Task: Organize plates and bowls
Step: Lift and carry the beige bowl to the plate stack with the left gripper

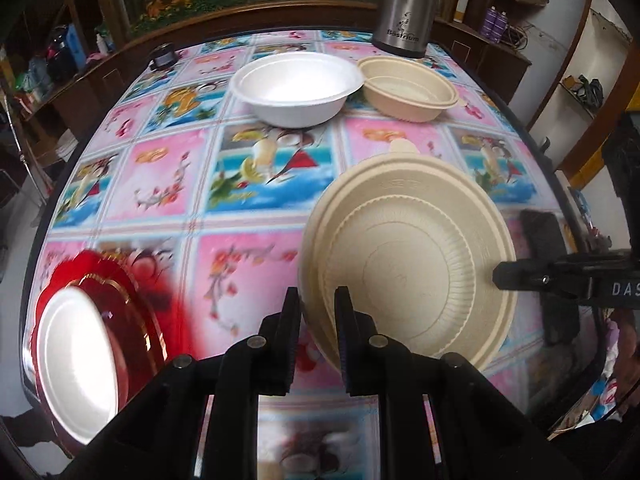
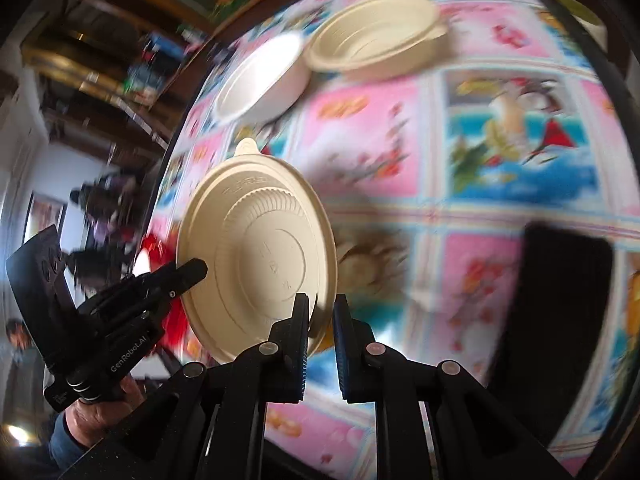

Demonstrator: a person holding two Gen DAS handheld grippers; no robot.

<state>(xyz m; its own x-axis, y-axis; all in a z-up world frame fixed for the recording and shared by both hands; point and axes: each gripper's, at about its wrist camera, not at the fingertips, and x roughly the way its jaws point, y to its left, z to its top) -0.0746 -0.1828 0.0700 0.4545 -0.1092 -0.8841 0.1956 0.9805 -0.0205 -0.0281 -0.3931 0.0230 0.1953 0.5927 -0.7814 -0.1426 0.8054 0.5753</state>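
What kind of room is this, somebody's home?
Most likely a home dining area: a table with a flowery plastic tablecloth, a steel thermos at its far edge, and cluttered wooden shelves along the wall.

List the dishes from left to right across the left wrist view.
White plate on red plate → white bowl → beige lid held by both grippers → beige bowl, farthest right by its right rim.

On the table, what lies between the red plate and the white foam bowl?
Only bare flowered tablecloth lies between the red plate and the white foam bowl; no dish sits there. The left wrist view shows this.
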